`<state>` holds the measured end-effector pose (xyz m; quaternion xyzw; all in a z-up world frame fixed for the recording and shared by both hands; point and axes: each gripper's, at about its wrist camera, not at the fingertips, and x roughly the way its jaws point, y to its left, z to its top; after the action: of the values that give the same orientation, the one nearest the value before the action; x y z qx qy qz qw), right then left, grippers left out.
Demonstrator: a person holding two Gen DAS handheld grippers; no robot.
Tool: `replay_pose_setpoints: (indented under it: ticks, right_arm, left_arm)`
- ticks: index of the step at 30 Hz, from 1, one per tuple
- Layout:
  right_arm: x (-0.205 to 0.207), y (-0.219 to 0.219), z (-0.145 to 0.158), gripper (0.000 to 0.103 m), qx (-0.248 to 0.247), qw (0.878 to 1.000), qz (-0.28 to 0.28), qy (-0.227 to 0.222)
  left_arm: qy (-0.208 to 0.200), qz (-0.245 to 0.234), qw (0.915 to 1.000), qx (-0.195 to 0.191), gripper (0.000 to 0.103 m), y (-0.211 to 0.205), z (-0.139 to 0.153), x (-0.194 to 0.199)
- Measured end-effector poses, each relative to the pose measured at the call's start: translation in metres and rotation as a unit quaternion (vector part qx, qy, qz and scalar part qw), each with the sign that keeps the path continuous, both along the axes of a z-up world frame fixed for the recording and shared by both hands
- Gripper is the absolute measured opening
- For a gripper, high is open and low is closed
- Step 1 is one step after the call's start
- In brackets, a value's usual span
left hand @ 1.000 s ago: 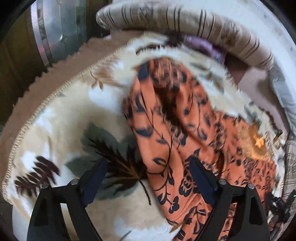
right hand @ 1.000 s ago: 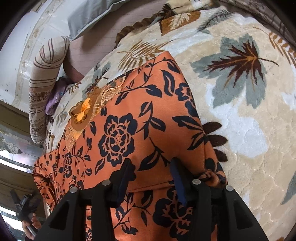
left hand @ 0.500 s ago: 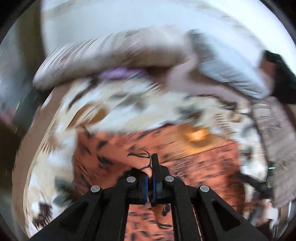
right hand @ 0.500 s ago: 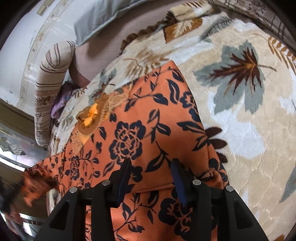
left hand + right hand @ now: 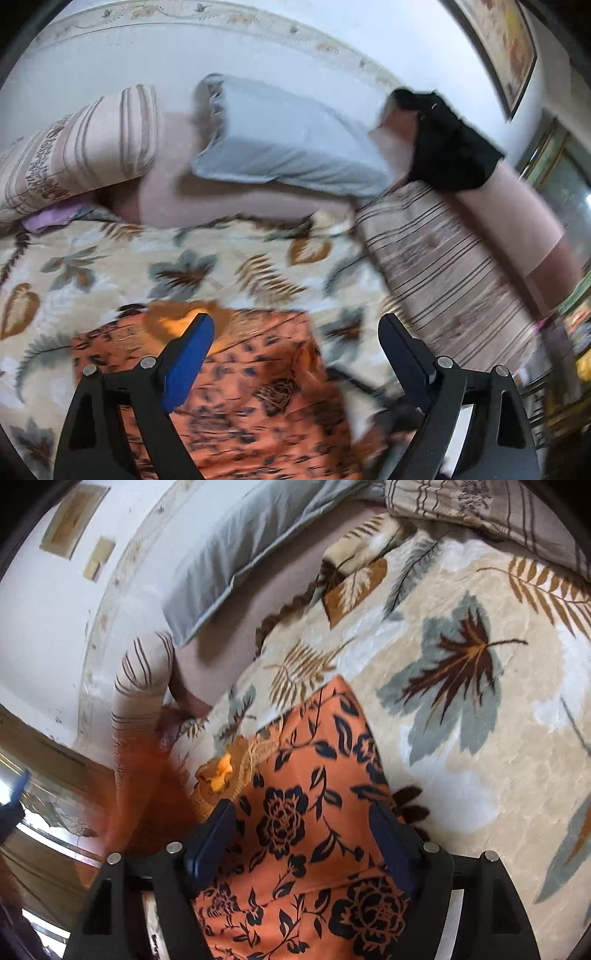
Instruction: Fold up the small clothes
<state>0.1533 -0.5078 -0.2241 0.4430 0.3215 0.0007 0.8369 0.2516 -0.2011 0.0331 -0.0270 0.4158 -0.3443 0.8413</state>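
An orange garment with dark floral print [image 5: 314, 812] lies on a leaf-patterned blanket [image 5: 480, 738]. It also shows in the left wrist view [image 5: 258, 387], blurred, as a folded block with an orange bow near its far edge. My left gripper [image 5: 295, 332] is open and empty above the garment's far right part. My right gripper [image 5: 303, 823] is open, its two fingers straddling the garment's flat panel, holding nothing. A blurred orange flap [image 5: 147, 794] of the garment hangs at the left of the right wrist view.
A grey-blue pillow [image 5: 288, 147] and a striped bolster [image 5: 74, 147] lie at the bed's head against the white wall. A striped folded quilt [image 5: 443, 277] lies to the right with a black cloth [image 5: 450, 147] beyond it. A purple cloth [image 5: 51, 219] lies under the bolster.
My left gripper closed on the garment, swung it over to the right, and has now opened and let go. My right gripper opened wider over the garment.
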Motion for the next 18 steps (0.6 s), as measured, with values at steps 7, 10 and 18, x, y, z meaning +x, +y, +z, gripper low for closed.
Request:
replay_pose_setpoints:
  ticks: [7, 10, 18]
  right_arm:
    - [0.013, 0.0, -0.005, 0.078, 0.058, 0.998, 0.033, -0.017]
    - [0.021, 0.017, 0.001, 0.078, 0.056, 0.997, 0.059, -0.017]
    - [0.032, 0.104, 0.05, 0.076, -0.123, 0.976, 0.148, -0.104]
  left_arm:
    - [0.021, 0.102, 0.9898, 0.097, 0.091, 0.075, -0.099, 0.024]
    - [0.029, 0.148, 0.9778, 0.145, 0.09, 0.108, -0.149, 0.03]
    - [0.077, 0.206, 0.9501, 0.221, 0.09, 0.167, -0.252, 0.024]
